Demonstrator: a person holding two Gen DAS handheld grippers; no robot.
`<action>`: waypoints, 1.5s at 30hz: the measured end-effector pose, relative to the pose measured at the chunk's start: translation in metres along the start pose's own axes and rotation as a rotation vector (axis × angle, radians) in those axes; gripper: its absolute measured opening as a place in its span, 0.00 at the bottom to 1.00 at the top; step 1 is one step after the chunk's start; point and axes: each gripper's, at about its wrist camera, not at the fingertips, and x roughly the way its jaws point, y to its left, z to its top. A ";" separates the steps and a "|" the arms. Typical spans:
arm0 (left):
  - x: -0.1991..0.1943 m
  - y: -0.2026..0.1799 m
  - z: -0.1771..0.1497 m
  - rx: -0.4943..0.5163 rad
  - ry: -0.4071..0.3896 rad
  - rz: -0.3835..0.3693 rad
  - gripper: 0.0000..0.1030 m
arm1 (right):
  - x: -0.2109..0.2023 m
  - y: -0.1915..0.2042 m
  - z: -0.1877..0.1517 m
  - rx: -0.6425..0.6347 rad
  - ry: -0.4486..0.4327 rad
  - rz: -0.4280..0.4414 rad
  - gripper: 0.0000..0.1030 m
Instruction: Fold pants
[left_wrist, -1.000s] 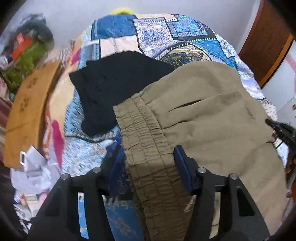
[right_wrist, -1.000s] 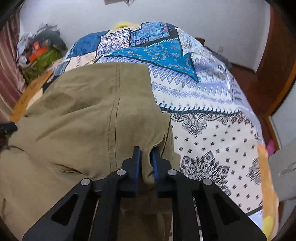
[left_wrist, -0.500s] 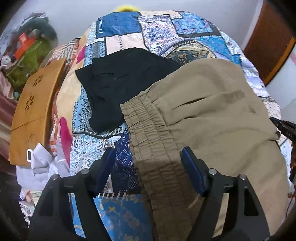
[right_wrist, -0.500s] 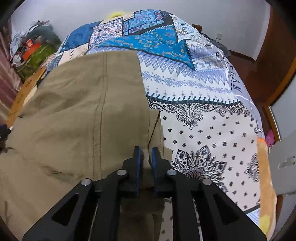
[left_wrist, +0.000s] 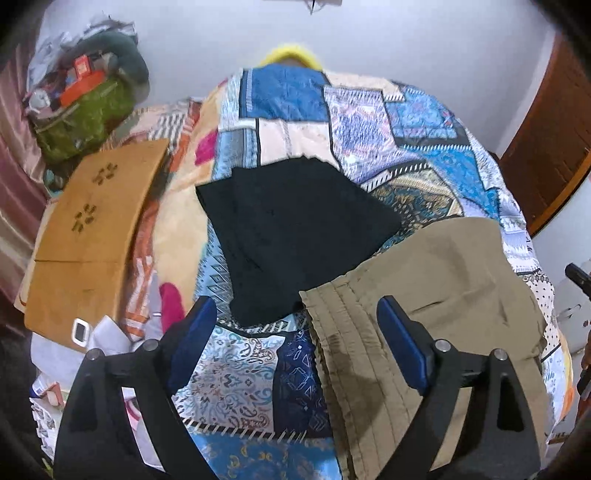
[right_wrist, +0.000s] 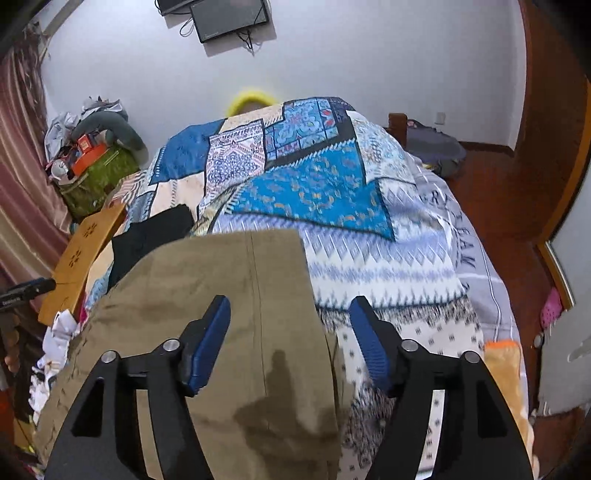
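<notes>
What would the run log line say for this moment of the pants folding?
stage: release after fold | left gripper: opening, nothing held | right gripper: opening, nothing held | khaki pants: folded on bedspread, beside black garment

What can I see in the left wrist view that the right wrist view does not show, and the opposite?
Only the left wrist view shows the elastic waistband of the khaki pants and a white card. Only the right wrist view shows a wall screen and the wooden floor. Both show the pants, the black garment, the patchwork quilt and a wooden board.
</notes>
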 end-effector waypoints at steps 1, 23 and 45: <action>0.008 -0.001 0.001 0.001 0.018 -0.003 0.86 | 0.008 0.001 0.003 -0.002 0.009 -0.001 0.63; 0.132 -0.025 0.002 0.057 0.185 -0.074 0.81 | 0.154 0.003 0.049 -0.069 0.195 0.015 0.54; -0.009 -0.042 0.043 0.111 -0.173 0.019 0.09 | 0.008 0.040 0.104 -0.106 -0.160 0.070 0.10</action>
